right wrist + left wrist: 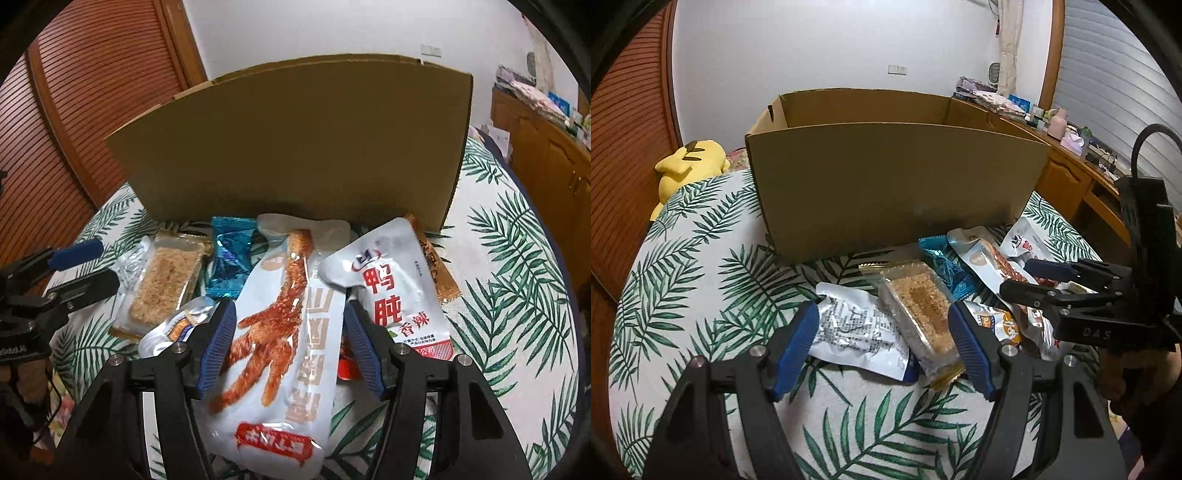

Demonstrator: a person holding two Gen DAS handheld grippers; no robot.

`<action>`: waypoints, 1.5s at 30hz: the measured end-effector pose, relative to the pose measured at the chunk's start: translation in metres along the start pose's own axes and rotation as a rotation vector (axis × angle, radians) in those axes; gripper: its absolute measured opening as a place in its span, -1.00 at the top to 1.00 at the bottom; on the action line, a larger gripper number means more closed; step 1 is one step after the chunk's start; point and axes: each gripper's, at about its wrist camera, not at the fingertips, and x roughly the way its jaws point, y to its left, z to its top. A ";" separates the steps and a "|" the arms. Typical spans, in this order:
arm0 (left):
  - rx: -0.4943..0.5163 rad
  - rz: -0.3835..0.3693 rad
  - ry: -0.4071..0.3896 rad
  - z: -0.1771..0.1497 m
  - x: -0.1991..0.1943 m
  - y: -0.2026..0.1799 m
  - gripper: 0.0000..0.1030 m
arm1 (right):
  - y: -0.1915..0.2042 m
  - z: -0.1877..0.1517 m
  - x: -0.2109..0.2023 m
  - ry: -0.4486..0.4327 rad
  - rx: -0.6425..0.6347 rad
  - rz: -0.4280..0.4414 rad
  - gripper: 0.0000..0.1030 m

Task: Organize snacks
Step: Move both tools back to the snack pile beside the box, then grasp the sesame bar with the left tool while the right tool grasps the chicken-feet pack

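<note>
We've got both grippers hovering over the snack pile on the bed, right in front of the cardboard box (886,177). Left gripper (884,343) has its jaws apart around the clear-wrapped crumbly bar (919,306); right gripper (290,347) is spread wide either side of the chicken-feet pouch (280,343) — nothing clamped yet. Best bet: drop low, pinch mid-pack, then lift over the box wall.

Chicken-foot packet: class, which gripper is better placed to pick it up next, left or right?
Right. The right gripper is open and straddles the chicken-foot packet; the left gripper straddles the crumb-cake bar.
</note>
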 end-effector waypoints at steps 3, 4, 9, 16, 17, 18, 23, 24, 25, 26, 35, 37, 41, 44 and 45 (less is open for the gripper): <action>-0.004 -0.008 0.003 0.002 0.004 -0.002 -0.42 | -0.002 0.003 0.006 0.017 0.008 -0.003 -0.24; -0.005 -0.010 0.006 0.002 0.007 -0.003 -0.42 | -0.002 0.003 0.008 0.022 0.007 0.001 -0.24; -0.011 -0.024 0.037 0.006 0.019 -0.009 -0.42 | 0.002 0.006 0.013 0.030 -0.022 -0.009 -0.26; -0.006 -0.008 0.088 0.009 0.037 -0.019 -0.42 | 0.006 0.005 0.015 0.015 -0.029 -0.001 -0.27; 0.000 0.001 0.090 0.009 0.039 -0.020 -0.42 | 0.005 0.005 0.015 0.014 -0.026 0.002 -0.27; 0.008 0.013 0.091 0.010 0.040 -0.021 -0.42 | 0.004 0.005 0.015 0.012 -0.024 0.004 -0.27; 0.053 0.088 0.091 0.010 0.049 -0.032 -0.50 | 0.002 0.004 0.013 0.009 -0.025 0.002 -0.27; 0.054 0.092 0.089 0.009 0.050 -0.033 -0.51 | 0.001 0.003 0.011 0.009 -0.027 0.000 -0.26; 0.047 0.090 0.087 0.009 0.051 -0.032 -0.52 | 0.001 0.003 0.011 0.008 -0.032 -0.005 -0.26; 0.042 0.089 0.086 0.010 0.052 -0.032 -0.53 | 0.002 0.003 0.012 0.008 -0.031 -0.005 -0.27; 0.050 0.145 0.073 0.006 0.054 -0.032 -0.68 | -0.005 0.002 0.008 -0.001 -0.007 0.027 -0.27; 0.051 0.140 0.076 0.005 0.052 -0.031 -0.68 | -0.005 0.003 0.009 0.000 -0.008 0.027 -0.27; 0.060 0.130 0.072 0.004 0.047 -0.031 -0.67 | -0.004 0.003 0.009 0.001 -0.010 0.023 -0.27; 0.070 0.128 0.054 0.005 0.040 -0.033 -0.67 | -0.004 0.003 0.008 0.002 -0.014 0.018 -0.27; 0.067 0.117 0.047 0.006 0.037 -0.033 -0.67 | -0.003 0.003 0.009 0.003 -0.014 0.019 -0.27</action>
